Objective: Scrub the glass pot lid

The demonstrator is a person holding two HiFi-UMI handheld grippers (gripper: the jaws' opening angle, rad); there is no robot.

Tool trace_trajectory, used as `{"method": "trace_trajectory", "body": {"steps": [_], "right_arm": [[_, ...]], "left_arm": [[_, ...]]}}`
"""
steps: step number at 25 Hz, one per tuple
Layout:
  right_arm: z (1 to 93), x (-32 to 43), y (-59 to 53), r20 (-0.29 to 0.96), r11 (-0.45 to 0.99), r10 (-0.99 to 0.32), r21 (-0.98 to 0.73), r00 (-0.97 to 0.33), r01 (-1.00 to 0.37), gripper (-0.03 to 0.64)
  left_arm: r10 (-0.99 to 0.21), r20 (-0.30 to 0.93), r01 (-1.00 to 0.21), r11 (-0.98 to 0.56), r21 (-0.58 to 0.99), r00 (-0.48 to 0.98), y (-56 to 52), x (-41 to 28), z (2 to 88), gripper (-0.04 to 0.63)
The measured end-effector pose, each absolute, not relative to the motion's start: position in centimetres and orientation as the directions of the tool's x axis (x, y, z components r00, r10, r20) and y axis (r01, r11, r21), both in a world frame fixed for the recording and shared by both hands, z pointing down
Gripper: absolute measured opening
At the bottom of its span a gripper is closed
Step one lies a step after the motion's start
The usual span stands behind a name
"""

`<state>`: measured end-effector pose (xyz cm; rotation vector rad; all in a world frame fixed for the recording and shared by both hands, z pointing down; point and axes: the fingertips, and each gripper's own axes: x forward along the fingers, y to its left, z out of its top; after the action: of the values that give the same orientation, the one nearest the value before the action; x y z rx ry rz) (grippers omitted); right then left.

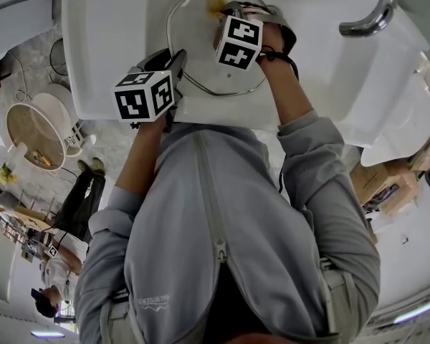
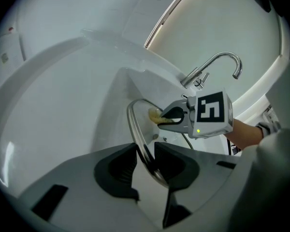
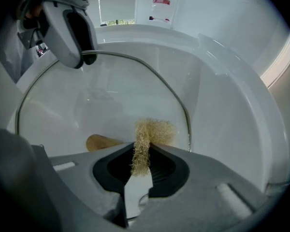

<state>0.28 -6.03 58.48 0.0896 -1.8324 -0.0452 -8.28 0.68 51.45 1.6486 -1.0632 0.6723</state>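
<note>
We are gripping the rim of the glass pot lid (image 3: pixel 111 95) with our left gripper (image 2: pixel 145 164), tilting it in the sink (image 1: pixel 115 41), while our right gripper (image 3: pixel 142 161) is clamping a fibrous scrubber (image 3: pixel 154 132) against its far edge. Scrubbing is under way; most of the glass probably remains.

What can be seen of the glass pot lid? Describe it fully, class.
The glass pot lid is round, clear glass edged by a thin metal rim, with a brownish knob showing through it. It is held tilted in the white sink. The left gripper clamps its rim, while the right gripper holds a straw-coloured scrubber against the glass near the edge.
</note>
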Motion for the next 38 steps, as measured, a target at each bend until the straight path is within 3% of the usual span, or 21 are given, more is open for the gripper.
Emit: {"method": "trace_trajectory", "body": {"steps": [28, 38], "right_arm": [[52.8, 4.6, 11.0, 0.938, 0.951, 0.293, -0.266, -0.185, 0.16, 0.051], [56.9, 6.2, 5.3, 0.979, 0.989, 0.137, -0.143, -0.154, -0.025, 0.051]], "left_arm": [[-0.354, 0.823, -0.894, -0.123, 0.431, 0.445, 0.4, -8.4, 51.3, 0.117], [-0.34, 0.837, -0.902, -0.128, 0.412, 0.43, 0.5, -8.1, 51.2, 0.117]]}}
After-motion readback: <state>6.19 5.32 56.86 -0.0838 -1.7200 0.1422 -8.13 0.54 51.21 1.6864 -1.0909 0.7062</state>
